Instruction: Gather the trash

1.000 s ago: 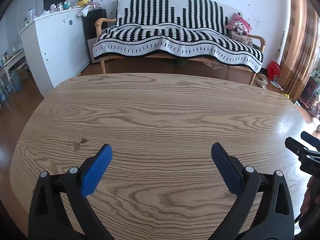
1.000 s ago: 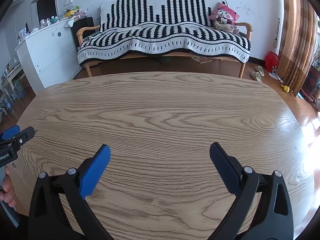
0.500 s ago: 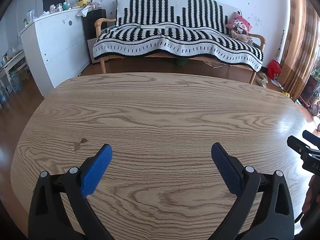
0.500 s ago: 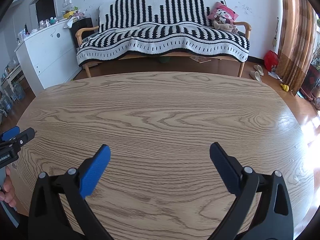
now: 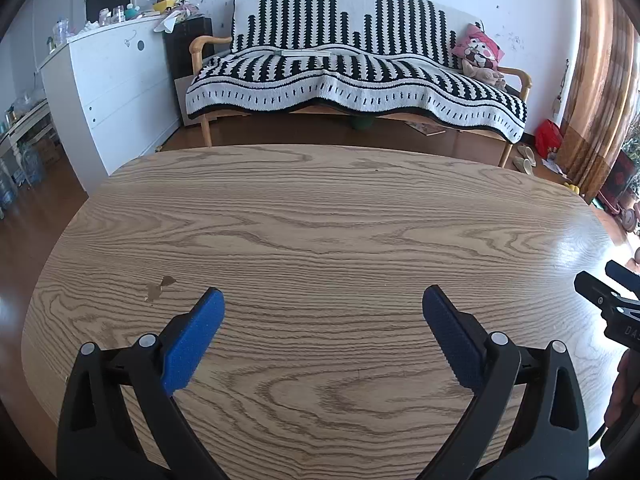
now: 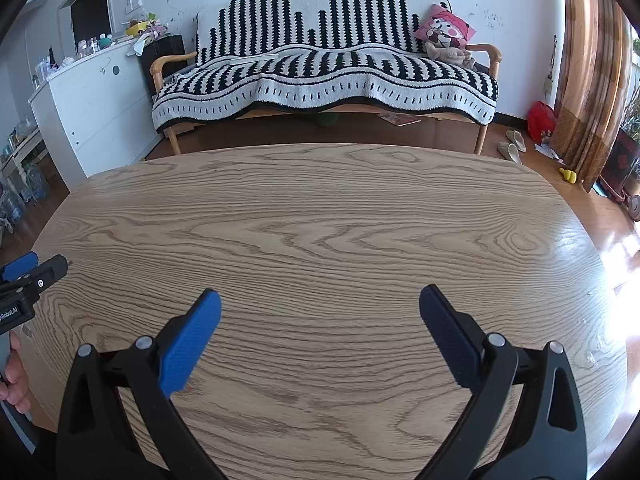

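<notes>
Left gripper and right gripper: fingers spread wide, holding nothing, above bench. No trash visible ahead of fingers. Small brown stain left of left fingers. Step judged: search; next, find trash.

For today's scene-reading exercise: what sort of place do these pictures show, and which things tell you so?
Most likely a home living room: a wooden-armed sofa under a black-and-white striped throw, a pink cartoon cushion, and pale slippers on the wooden floor beyond the oval wood-grain table.
</notes>
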The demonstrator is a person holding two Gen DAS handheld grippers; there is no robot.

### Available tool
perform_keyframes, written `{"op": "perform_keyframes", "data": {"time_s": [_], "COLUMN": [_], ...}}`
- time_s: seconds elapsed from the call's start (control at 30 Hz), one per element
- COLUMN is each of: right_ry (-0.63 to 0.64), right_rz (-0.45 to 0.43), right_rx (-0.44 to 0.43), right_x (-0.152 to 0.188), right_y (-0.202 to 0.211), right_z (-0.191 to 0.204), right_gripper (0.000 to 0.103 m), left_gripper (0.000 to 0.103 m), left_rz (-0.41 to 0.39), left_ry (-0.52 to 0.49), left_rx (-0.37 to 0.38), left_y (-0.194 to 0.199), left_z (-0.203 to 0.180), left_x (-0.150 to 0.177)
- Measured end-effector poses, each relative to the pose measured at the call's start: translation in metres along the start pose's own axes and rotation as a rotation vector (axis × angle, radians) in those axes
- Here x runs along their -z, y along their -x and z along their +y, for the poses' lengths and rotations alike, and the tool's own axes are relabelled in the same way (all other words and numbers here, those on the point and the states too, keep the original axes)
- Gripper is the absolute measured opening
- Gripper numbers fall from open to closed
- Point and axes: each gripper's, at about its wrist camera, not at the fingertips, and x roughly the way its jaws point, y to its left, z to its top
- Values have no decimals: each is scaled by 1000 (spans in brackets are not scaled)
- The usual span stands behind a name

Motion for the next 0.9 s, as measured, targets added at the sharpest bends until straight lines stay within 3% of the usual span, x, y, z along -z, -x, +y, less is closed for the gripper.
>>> {"op": "perform_keyframes", "data": {"time_s": [0.9], "right_ry": [9], "right_rz": [3], "right_rx": [4], "right_x": [-1], "right_y": [3], "right_z": [-12], "right_gripper": [96], "left_gripper": [96], "left_rz": [5], "left_ry": [-17], "left_rx": [-17], "left_y": [-1], "left_z": [2], "left_x": [-4]}}
